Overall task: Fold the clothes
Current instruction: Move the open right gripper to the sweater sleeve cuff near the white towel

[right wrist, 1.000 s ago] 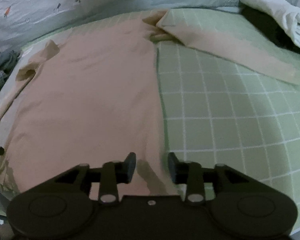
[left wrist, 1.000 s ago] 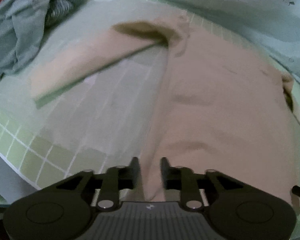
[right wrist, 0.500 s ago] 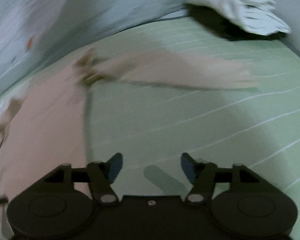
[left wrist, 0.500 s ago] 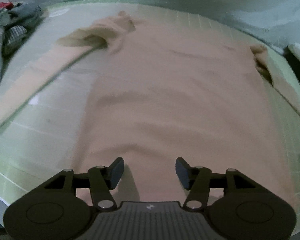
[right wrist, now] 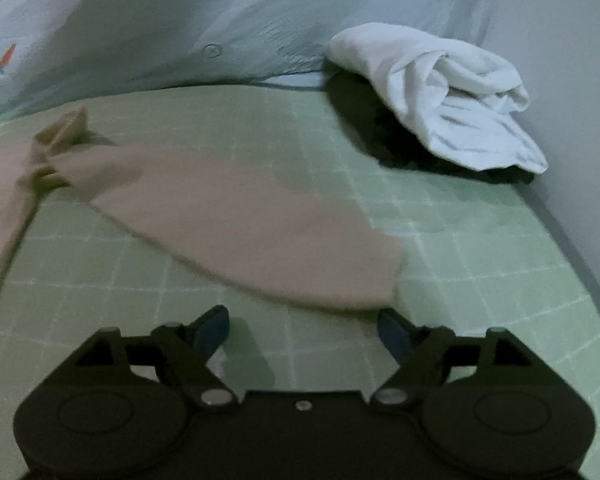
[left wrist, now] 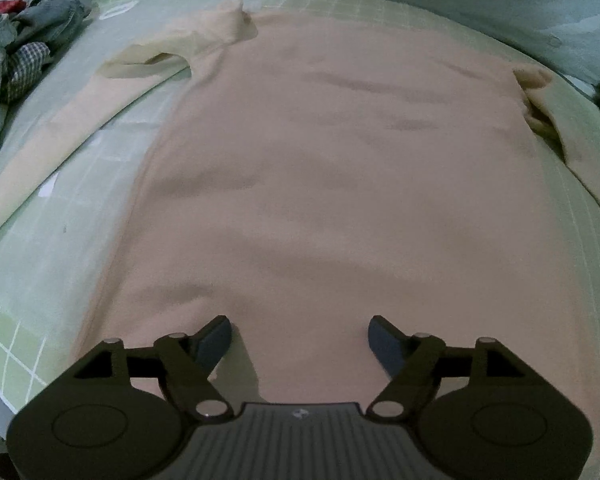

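While the peach shirt (left wrist: 332, 184) lies spread flat on the green checked sheet (left wrist: 16, 344), the left gripper (left wrist: 300, 344) hovers over its near hem with nothing between its fingers. Its jaws have just been opening; a second ago they stood nearly closed at the shirt's left edge, and the view has since swung to the middle of the hem. The left sleeve (left wrist: 72, 128) stretches out toward a heap of dark clothes (left wrist: 24, 48) at the far left, and the right sleeve (left wrist: 576, 136) trails off the other way. The body shows only shallow wrinkles.

From the right wrist, the right gripper (right wrist: 302, 334) hangs released above bare sheet (right wrist: 480, 280), its jaws also just opened and empty. A second ago it sat at the shirt's lower right edge; now it faces the right sleeve (right wrist: 236, 216), whose cuff end lies just beyond the right fingertip. A crumpled white garment (right wrist: 440, 92) rests against the wall behind, well apart from the sleeve.

Both releases suggest the spreading step is finished and no fold is yet made. Judging by its aim, the right gripper is placed to take the cuff and bring the sleeve across the body.
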Demonstrator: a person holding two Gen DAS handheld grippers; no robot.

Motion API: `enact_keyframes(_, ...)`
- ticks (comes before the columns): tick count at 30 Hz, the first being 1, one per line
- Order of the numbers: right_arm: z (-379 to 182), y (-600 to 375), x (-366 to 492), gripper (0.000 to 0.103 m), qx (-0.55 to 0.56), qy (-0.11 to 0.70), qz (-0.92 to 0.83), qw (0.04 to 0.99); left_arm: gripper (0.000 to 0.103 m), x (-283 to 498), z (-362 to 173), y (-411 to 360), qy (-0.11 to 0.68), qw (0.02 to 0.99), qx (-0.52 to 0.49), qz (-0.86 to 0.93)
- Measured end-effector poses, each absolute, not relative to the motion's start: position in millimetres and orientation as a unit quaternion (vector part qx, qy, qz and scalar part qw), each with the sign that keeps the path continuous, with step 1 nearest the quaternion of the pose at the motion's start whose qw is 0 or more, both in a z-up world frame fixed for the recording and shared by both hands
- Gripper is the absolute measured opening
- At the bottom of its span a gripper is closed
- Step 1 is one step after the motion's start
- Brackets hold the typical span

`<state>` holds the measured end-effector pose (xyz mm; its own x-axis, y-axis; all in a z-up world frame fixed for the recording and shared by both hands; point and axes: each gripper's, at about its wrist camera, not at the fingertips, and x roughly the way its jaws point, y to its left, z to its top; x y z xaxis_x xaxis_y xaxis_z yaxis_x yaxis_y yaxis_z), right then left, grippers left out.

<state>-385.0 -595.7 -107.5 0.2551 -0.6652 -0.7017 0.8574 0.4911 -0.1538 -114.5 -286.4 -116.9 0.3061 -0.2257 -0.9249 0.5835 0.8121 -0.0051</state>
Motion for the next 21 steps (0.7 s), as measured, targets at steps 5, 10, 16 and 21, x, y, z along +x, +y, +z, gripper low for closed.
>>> enact_keyframes(5, -111.9, -597.4, -366.8, 0.082, 0.07, 0.385, -0.496, 0.775, 0.078, -103.5, -117.0, -317.0, 0.53, 0.782, 0.2, -0.26)
enact_keyframes(10, -115.7, -589.5, -358.9, 0.083, 0.021, 0.39, -0.506, 0.769, 0.089, -89.4, -122.6, -341.4, 0.53, 0.771, 0.228, -0.268)
enact_keyframes(16, -118.2, -592.3, -359.2, 0.094, 0.014, 0.388, -0.517, 0.763, 0.098, -83.2, -126.7, -348.4, 0.532, 0.767, 0.236, -0.271)
enact_keyframes(21, -114.4, -606.8, -372.7, 0.078, 0.093, 0.375, -0.486, 0.783, 0.103, -81.8, -131.1, -340.3, 0.54, 0.777, 0.202, -0.252)
